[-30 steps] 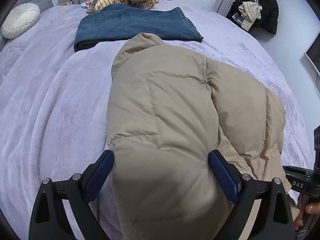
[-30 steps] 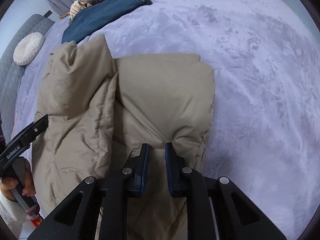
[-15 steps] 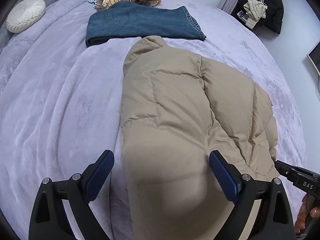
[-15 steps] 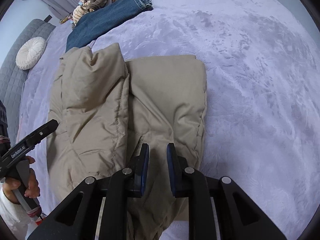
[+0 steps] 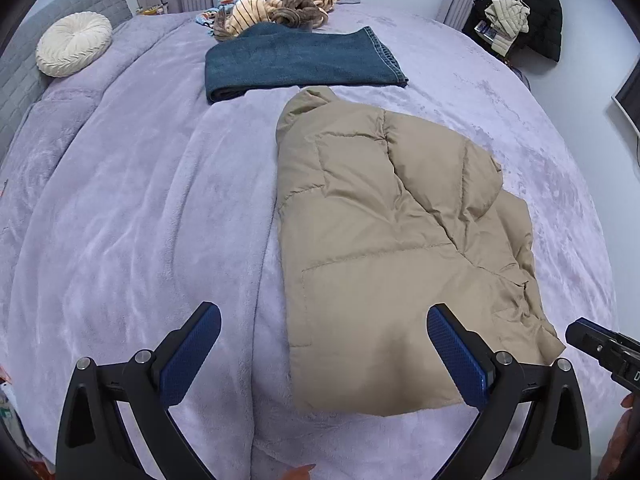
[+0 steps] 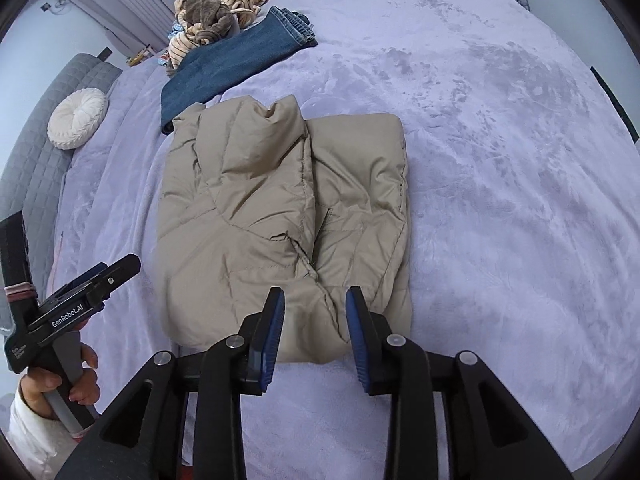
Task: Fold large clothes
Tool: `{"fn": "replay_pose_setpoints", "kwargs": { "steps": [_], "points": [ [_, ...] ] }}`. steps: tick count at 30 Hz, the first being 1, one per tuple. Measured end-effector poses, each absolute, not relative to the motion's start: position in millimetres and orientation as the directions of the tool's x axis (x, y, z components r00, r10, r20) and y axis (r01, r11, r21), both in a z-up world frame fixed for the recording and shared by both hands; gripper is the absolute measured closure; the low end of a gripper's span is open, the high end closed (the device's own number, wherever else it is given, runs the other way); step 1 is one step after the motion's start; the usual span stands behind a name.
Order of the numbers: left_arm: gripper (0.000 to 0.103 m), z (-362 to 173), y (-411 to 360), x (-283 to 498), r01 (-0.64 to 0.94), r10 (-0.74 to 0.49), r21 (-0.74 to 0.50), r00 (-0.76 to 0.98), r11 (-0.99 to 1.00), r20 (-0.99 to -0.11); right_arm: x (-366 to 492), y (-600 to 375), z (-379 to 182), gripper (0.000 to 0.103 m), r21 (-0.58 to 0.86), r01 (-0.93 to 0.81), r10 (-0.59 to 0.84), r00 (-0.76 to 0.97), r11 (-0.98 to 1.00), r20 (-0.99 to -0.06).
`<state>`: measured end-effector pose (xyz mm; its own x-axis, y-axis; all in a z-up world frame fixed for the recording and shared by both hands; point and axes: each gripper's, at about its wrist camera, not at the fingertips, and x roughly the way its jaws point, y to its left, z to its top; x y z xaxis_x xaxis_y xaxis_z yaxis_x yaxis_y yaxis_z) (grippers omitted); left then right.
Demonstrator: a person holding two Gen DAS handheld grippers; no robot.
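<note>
While seen from the left wrist, lies a tan puffer jacket (image 5: pixel 384 248) folded lengthwise on the lilac bedspread (image 5: pixel 132 220), right of centre, its collar end reaching toward the folded jeans (image 5: pixel 296 60) at the far side. Left gripper (image 5: pixel 324 360) spread to its widest and opening a touch more, empty, near hem of the jacket framed between the blue pads but not pressed. Looks light, soft and springy — slick shell, likely to puff back open and slide off a shallow pinch.

From the right wrist, same jacket (image 6: pixel 280 216) at centre, one padded half doubled over the other, seam ridge running toward the near edge. Right gripper (image 6: pixel 314 336) part-way apart and opening, gripping nothing, pads clear of the cloth. Best taken at the near hem corners — deep bites through both layers, judging by the bulk. Left hand (image 6: pixel 60 384) low at the left, round its handle.
</note>
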<state>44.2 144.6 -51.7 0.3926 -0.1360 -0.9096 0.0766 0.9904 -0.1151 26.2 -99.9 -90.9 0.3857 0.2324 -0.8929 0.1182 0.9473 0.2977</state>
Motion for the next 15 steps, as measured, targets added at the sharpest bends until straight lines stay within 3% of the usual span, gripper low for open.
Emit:
{"fn": "replay_pose_setpoints", "kwargs": {
  "steps": [11,15],
  "points": [
    [0.0,0.6,144.9,-13.9,0.034,-0.06,-0.05,0.472,0.998,-0.88,-13.2,-75.6,-49.3,0.022,0.196,0.075,0.136,0.486,0.978,-0.863],
    [0.0,13.6,142.1,-31.6,0.037,-0.054,-0.041,0.487,0.998,-0.872,-23.8,-74.2,-35.1,0.021,0.165,0.083,0.1,0.514,0.983,-0.852]
  ]
}}
